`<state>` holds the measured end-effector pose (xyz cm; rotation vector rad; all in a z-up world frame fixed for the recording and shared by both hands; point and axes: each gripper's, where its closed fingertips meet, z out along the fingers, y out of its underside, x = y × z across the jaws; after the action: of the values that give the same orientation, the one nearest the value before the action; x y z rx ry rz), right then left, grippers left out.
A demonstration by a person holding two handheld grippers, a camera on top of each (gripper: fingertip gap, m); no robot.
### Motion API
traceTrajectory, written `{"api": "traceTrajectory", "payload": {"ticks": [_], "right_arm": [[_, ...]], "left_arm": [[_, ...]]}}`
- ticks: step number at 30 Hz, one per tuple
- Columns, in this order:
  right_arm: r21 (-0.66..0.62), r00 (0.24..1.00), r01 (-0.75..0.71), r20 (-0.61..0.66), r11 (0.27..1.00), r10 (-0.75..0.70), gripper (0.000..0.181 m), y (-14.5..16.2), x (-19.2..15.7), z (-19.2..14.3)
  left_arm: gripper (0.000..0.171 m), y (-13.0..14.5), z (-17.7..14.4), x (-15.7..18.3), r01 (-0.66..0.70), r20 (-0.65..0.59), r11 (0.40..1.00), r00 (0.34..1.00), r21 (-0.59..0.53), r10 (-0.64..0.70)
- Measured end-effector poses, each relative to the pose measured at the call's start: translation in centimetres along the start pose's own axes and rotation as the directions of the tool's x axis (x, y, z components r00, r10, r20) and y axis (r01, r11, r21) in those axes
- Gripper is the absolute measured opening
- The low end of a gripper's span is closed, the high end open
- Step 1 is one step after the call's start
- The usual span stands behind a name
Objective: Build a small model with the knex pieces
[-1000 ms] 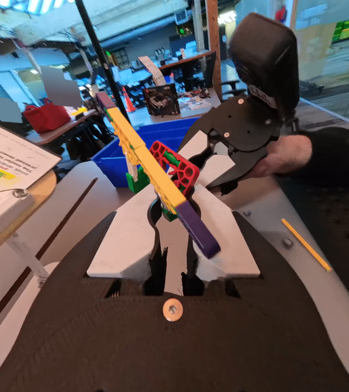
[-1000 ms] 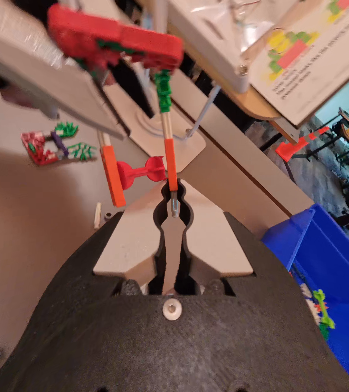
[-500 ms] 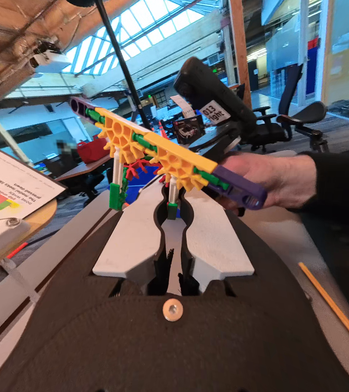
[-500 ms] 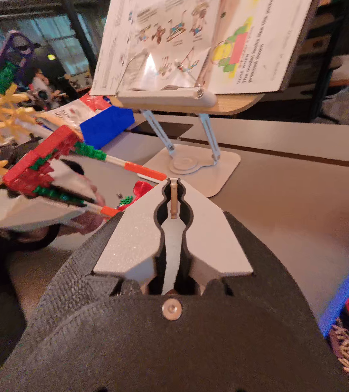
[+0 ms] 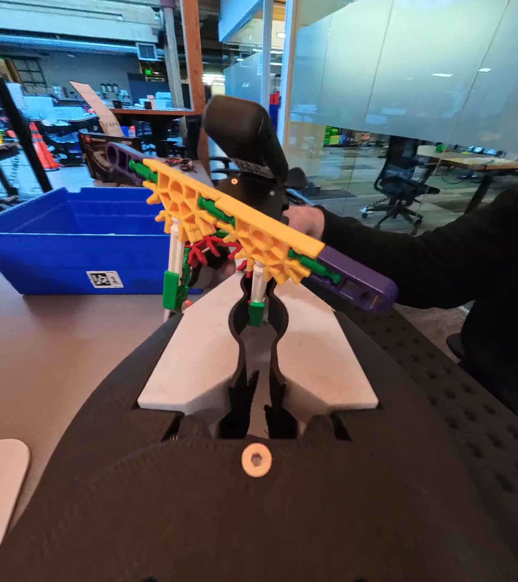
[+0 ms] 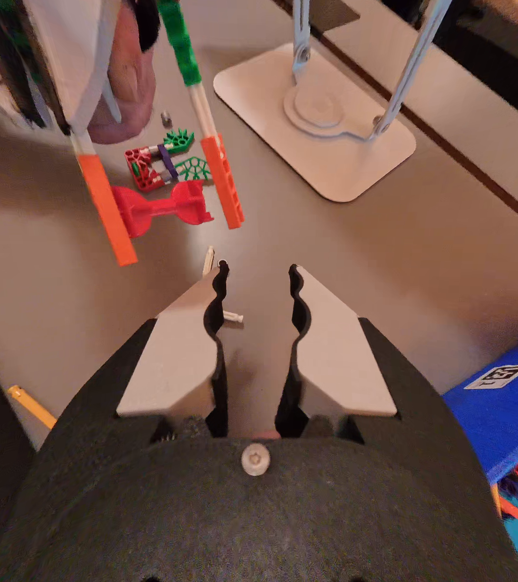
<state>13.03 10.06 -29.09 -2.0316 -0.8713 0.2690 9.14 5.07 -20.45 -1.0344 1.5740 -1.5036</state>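
Since half a second ago the right gripper (image 6: 257,271) has spread its jaws wide and holds nothing; the tan peg it held is gone. The left gripper (image 5: 256,302) is closed on a white rod of the toy model (image 5: 235,226). Only the right view shows a small assembly (image 6: 163,163) and stand base (image 6: 317,126) on the table (image 6: 377,267).

My left claw (image 5: 256,302) is rough, matt black printed plastic with smooth white pads (image 5: 320,356), clamping a glossy plastic model (image 5: 235,233). My right claw (image 6: 257,271) looks the same above the smooth, faintly sheened table (image 6: 377,267).
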Motion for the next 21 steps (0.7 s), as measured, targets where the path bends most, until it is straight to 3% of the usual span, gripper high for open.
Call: {"api": "traceTrajectory", "payload": {"ticks": [5,7,11,13,16,21], "right_arm": [[0.241,0.994,-0.049,0.111,0.969,0.022,0.037,-4.2,-1.4,-2.3],[0.247,0.996,0.041,0.068,0.968,-0.060,0.038,-4.7,-2.1,-1.9],[0.268,0.962,0.267,-0.019,0.926,-0.271,0.022,-5.7,-3.9,-1.1],[0.259,0.952,0.307,-0.062,0.916,-0.301,0.015,-5.9,-3.9,-0.7],[0.244,0.942,0.335,-0.099,0.910,-0.321,0.026,-5.9,-3.9,-0.2],[0.288,0.946,0.324,-0.125,0.901,-0.300,0.006,-6.9,-3.9,-0.3]], "left_arm": [[0.002,-0.8,-0.8,0.7,0.038,-0.076,0.998,0.997,0.048,-0.034],[0.002,-1.2,-0.9,1.3,0.040,-0.110,0.998,0.993,0.056,-0.034],[0.001,-1.7,-0.9,2.3,0.060,-0.165,0.996,0.985,0.073,-0.047],[0.000,-2.2,-0.9,3.0,0.090,-0.215,0.991,0.974,0.095,-0.067],[0.000,-2.5,-0.6,3.7,0.096,-0.245,0.990,0.967,0.107,-0.067],[0.000,-3.4,-0.7,3.9,0.101,-0.249,0.984,0.967,0.149,-0.062]]}}
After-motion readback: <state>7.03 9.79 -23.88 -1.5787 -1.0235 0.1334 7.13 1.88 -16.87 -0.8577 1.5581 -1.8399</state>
